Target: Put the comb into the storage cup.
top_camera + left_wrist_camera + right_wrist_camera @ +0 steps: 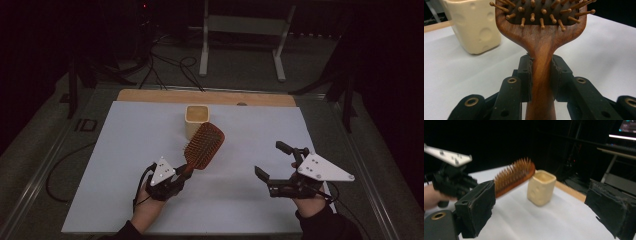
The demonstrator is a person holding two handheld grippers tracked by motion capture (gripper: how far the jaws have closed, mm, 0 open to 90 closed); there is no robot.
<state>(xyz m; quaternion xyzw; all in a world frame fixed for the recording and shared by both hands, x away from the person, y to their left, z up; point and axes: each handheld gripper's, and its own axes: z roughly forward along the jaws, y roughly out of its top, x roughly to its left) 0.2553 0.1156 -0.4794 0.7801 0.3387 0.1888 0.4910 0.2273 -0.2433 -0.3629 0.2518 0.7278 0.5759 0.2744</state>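
A wooden paddle hairbrush [204,146] with brown bristles is held off the table by its handle. My left gripper [185,171] is shut on that handle, and in the left gripper view the jaws clamp the handle [541,75] from both sides. The brush head [514,176] points toward a cream square cup [196,120] [472,25] [541,187] standing upright at the table's far middle. My right gripper [273,161] stands open at the right, nothing between its pads [477,207].
A white sheet [125,165] covers the table, with a wooden strip [150,95] along the far edge. Cables and a white stand's legs [242,45] lie on the floor beyond. The surroundings are dark.
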